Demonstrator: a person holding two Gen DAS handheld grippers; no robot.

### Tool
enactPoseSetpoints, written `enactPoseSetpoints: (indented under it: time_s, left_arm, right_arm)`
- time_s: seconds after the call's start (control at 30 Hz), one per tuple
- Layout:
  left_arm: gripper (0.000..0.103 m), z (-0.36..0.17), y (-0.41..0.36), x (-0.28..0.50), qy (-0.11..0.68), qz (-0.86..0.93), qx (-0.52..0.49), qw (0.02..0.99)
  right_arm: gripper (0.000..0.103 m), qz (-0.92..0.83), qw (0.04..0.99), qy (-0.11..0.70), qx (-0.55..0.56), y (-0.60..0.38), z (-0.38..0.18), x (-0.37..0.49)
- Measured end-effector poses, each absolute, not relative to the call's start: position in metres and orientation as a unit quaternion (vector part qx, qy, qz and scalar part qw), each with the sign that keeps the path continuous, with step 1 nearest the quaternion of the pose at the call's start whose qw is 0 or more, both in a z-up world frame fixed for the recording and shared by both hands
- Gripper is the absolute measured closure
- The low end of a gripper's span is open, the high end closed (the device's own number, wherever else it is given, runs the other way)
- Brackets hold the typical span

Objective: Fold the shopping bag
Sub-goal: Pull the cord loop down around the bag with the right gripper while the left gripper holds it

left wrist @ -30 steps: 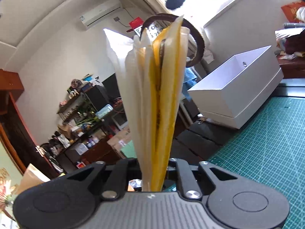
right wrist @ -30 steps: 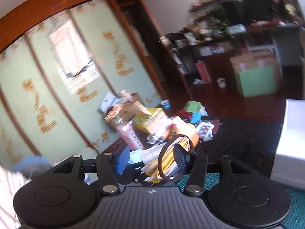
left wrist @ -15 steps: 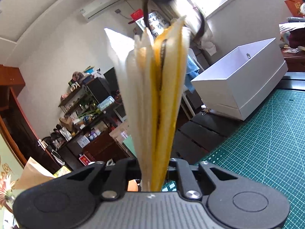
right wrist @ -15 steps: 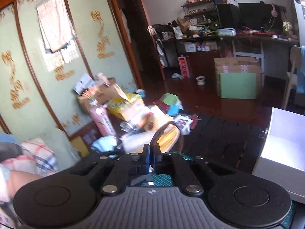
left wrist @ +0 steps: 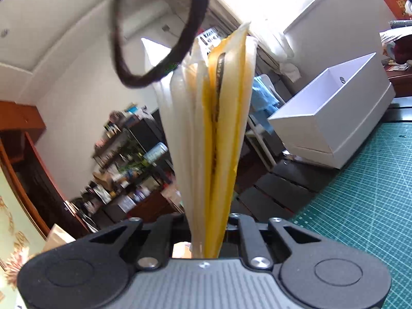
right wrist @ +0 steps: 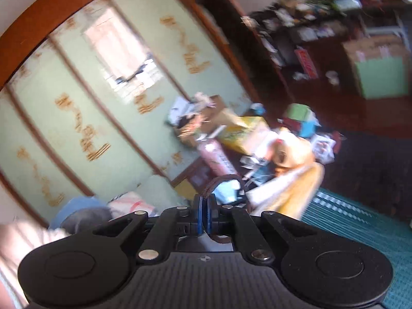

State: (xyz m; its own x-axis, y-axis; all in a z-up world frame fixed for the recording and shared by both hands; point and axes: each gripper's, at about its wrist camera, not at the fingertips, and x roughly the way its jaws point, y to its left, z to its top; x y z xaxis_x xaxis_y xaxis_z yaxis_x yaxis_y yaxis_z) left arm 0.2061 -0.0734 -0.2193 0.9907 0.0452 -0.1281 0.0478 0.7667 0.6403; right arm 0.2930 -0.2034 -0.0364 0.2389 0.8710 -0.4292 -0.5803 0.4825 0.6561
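Note:
The shopping bag (left wrist: pixel 213 139) is a folded-up bundle of white and yellow paper layers standing upright. My left gripper (left wrist: pixel 207 234) is shut on its lower end. A dark brown loop handle (left wrist: pixel 152 51) rises from the bag's top toward the upper left. In the right wrist view my right gripper (right wrist: pixel 205 215) is shut on that brown handle (right wrist: pixel 221 181), with the blue pads (right wrist: pixel 198 216) pressed together. Beyond it the bag (right wrist: pixel 298 188) shows, blurred, as a white and yellow shape to the right.
A green cutting mat (left wrist: pixel 360 206) covers the table at right. An open white box (left wrist: pixel 332 118) stands at the mat's far edge. Cluttered shelves (left wrist: pixel 123 159) line the far wall. A person's sleeve (right wrist: pixel 23 237) shows at lower left in the right wrist view.
My right gripper went from open around the handle to shut on it and pulled it up and left. The handle loop has lifted away from the bag's top. The left gripper kept its grip.

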Motion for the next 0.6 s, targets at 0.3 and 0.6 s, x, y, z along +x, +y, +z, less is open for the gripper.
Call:
enactPoseSetpoints:
  time_s: [0.3, 0.6]
  left_arm:
    - [0.092, -0.211, -0.066, 0.208, 0.067, 0.004, 0.316, 0.946]
    - [0.092, -0.196, -0.052, 0.207, 0.120, -0.071, 0.242, 0.960]
  right_arm:
    - [0.099, 0.414, 0.760, 0.454, 0.211, -0.228, -0.045, 0.304]
    - [0.097, 0.427, 0.798, 0.405, 0.128, -0.215, -0.045, 0.284]
